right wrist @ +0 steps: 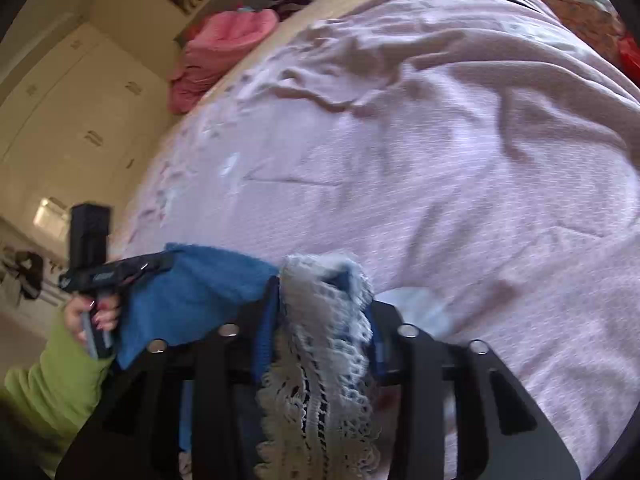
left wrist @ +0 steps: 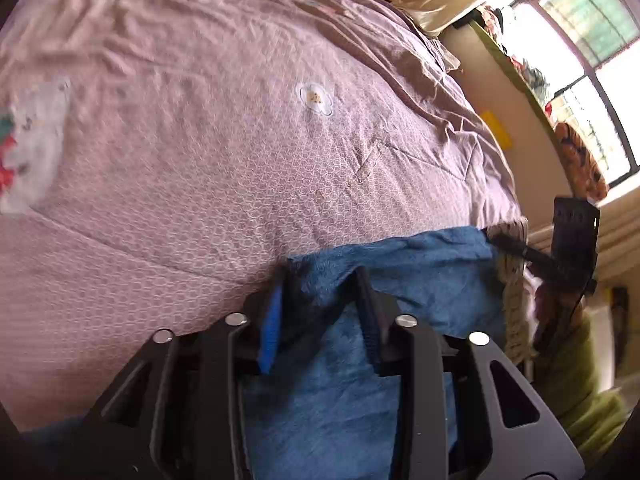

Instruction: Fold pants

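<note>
The pants are blue fleecy cloth with a white lace trim. They hang stretched between my two grippers above the bed. My left gripper is shut on the blue edge of the pants. My right gripper is shut on the lace-trimmed end, which drapes over its fingers. In the left wrist view the right gripper pinches the far corner. In the right wrist view the left gripper holds the other corner of the pants.
A wrinkled lilac bedsheet covers the bed, also in the right wrist view. Pink folded cloth lies at the bed's far edge. A window is at the right, cream cupboards at the left.
</note>
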Demonstrator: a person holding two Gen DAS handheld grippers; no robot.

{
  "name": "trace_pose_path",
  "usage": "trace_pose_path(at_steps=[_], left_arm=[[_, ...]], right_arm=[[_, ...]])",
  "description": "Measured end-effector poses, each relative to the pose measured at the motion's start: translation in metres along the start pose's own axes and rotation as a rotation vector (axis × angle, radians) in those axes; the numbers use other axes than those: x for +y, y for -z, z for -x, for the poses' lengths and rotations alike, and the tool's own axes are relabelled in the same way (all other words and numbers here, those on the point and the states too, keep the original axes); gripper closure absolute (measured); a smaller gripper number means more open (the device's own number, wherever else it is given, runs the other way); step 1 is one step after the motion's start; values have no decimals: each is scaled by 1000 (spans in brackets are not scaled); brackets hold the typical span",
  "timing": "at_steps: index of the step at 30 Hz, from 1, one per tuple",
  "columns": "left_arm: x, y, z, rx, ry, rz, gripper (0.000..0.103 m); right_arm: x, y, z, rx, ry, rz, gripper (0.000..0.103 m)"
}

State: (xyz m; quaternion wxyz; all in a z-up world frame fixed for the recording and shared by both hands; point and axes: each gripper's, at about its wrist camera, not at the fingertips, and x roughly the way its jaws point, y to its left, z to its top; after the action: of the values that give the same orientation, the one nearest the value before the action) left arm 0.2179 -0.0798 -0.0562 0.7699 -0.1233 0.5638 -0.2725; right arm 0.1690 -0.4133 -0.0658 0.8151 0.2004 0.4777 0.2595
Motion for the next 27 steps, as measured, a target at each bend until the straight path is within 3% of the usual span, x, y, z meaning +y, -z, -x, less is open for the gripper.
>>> trace_pose_path(at_steps=[3, 7, 12, 16, 19, 21, 23, 24, 27], left_arm=[[-2, 0, 1, -13, 50, 12, 99], [-2, -6, 19, -89, 104, 56, 101], [-18, -31, 37, -168, 55, 3, 103], [-20, -42, 33, -186, -2, -34, 103], [-16, -40, 28, -178, -40, -40, 103], [-13, -35, 31, -183, -56, -34, 103], [-13, -31, 33, -190, -75, -40, 103], [-14, -26, 37, -200, -99, -49, 102], [-19, -13, 50, -231, -154, -68, 80]], right_arm=[[16, 4, 10, -42, 0, 49, 78], [31, -12, 27, -114, 28, 98, 80], [38, -54, 28, -145, 69, 162, 80], [19, -70, 0, -65, 136, 166, 80], [-2, -66, -28, 17, 214, 136, 74], [-8, -62, -30, 2, 202, 119, 72], [-10, -59, -22, -29, 190, 90, 60], [-8, -56, -12, -53, 226, 94, 58], [0, -46, 16, -121, 251, 100, 49]])
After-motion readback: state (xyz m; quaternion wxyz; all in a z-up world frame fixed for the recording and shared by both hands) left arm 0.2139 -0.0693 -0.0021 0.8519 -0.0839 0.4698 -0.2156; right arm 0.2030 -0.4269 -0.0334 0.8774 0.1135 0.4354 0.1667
